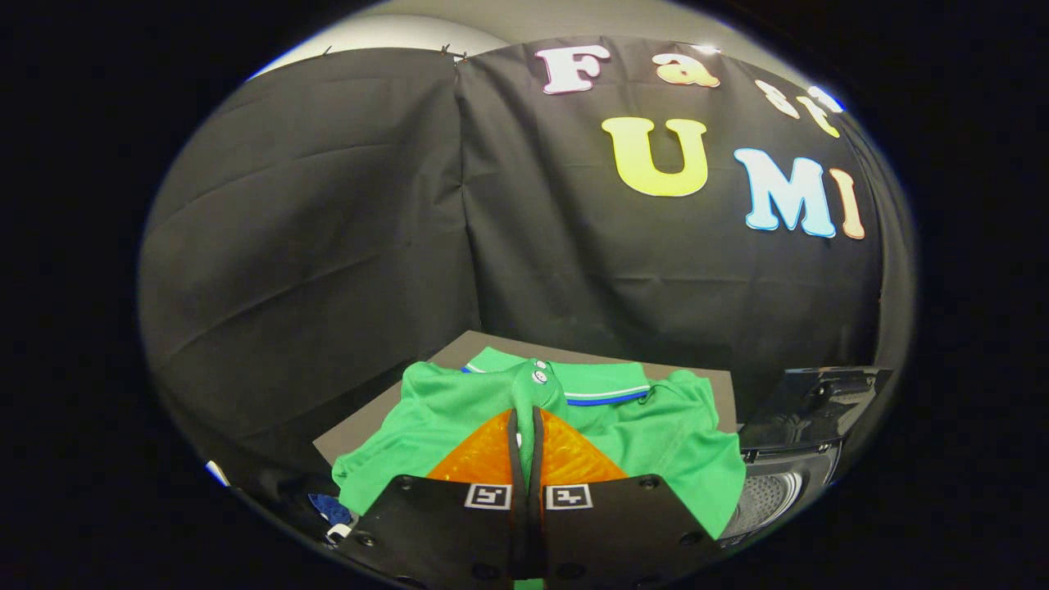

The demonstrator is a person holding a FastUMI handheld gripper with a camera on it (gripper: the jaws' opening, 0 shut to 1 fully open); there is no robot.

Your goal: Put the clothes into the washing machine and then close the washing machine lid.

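Jaws pinched together on a fold of green shirt (459, 410), gripper (525, 422) | shirt draped over fingers, above grey table (361, 434) | washer (778, 483) right, lid up, partly cut off | no legible labels.

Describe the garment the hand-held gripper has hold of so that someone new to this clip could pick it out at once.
Start at the grey board below the black cloth wall; just right of it stands the open washing machine. The green polo shirt hangs over the board, a fold pinched between the fingers of the hand-held gripper. Its bright green fabric and blue-and-white striped collar set it apart.
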